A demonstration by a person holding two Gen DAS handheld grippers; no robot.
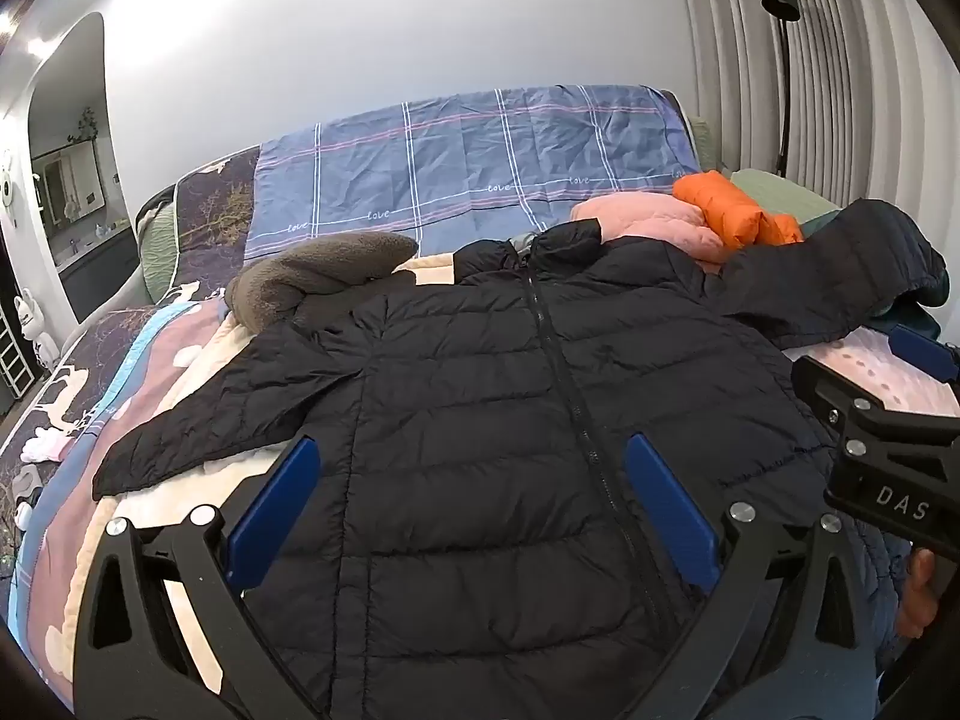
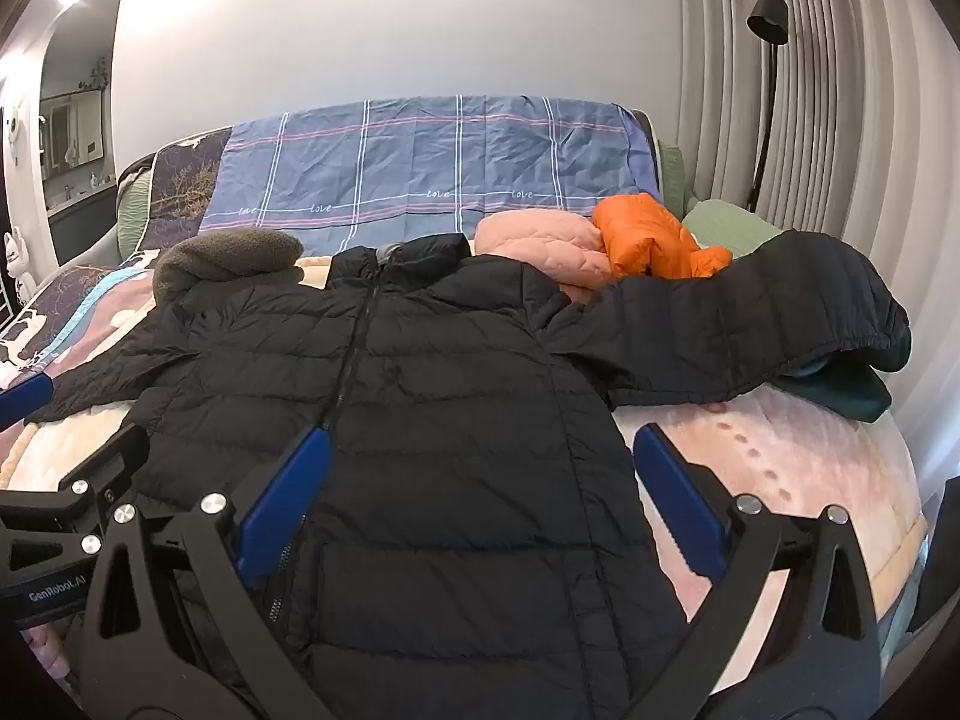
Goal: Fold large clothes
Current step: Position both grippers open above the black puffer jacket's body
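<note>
A black quilted puffer jacket lies front up and zipped on the bed, also in the right wrist view. Its left sleeve spreads out to the left. Its right sleeve spreads right over a dark teal garment. My left gripper is open above the jacket's lower left half, holding nothing. My right gripper is open above the jacket's lower right edge, holding nothing. The right gripper's body shows at the right of the left wrist view.
A grey fleece garment, a pink jacket and an orange jacket lie behind the black one. A blue checked sheet covers the headboard. A black floor lamp stands by the curtain on the right.
</note>
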